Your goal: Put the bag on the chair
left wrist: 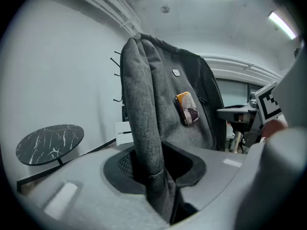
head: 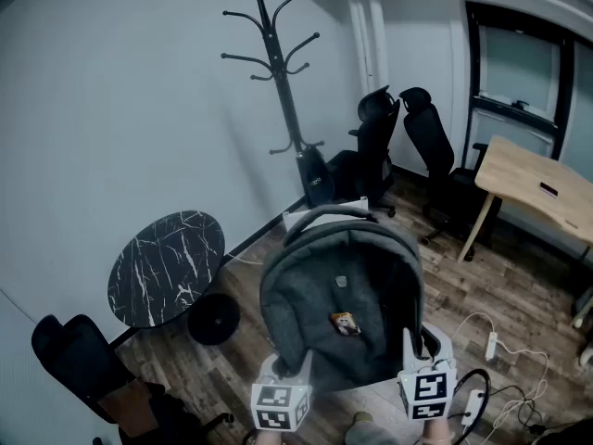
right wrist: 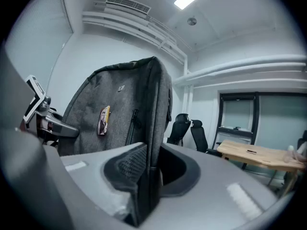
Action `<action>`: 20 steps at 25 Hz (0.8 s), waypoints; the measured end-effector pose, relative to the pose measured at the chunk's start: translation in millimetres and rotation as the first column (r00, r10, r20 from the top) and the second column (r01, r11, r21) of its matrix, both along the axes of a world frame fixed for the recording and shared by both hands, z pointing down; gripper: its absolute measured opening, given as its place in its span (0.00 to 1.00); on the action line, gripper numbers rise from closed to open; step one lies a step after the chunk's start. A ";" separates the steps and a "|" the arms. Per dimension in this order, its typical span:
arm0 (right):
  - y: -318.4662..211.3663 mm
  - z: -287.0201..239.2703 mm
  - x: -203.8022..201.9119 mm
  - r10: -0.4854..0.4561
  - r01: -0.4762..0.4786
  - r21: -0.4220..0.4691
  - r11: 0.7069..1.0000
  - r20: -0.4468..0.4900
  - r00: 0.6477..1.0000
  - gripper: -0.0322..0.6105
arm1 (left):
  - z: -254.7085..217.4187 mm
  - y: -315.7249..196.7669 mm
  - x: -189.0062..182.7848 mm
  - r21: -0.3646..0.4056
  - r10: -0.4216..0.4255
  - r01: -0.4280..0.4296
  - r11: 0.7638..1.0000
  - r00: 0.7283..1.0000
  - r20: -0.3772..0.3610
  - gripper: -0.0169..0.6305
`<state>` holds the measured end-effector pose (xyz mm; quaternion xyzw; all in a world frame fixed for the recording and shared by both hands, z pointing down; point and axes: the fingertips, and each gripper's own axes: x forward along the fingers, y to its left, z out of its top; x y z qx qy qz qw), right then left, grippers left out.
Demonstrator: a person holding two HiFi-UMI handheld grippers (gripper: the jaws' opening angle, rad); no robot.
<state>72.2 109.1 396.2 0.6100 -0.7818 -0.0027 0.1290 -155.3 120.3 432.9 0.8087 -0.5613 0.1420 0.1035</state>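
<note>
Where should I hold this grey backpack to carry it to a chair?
By its two side edges at the lower end, one gripper from each side. The backpack is wide and soft, with thick folded edges that fit between jaws; the left gripper and right gripper are shut on them, holding it upright.

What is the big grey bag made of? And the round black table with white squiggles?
The bag looks like soft grey woven fabric, matte and slightly fuzzy. The round table has a black top with white veins: probably marble, or a printed imitation.
</note>
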 end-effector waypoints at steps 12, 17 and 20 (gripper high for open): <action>74.1 -14.7 -27.0 0.036 -0.036 0.029 0.999 0.005 0.999 0.16 | -19.5 70.4 -27.6 0.052 0.022 -0.022 0.998 1.000 -0.011 0.21; 80.8 -15.7 -28.5 0.050 -0.050 0.032 0.998 -0.005 0.999 0.16 | -19.8 75.9 -28.8 0.056 0.035 -0.034 0.998 0.999 -0.016 0.20; 78.1 -15.5 -27.6 0.055 -0.055 0.036 0.998 -0.008 0.998 0.16 | -17.7 72.8 -26.8 0.046 0.037 -0.035 0.998 0.999 -0.033 0.20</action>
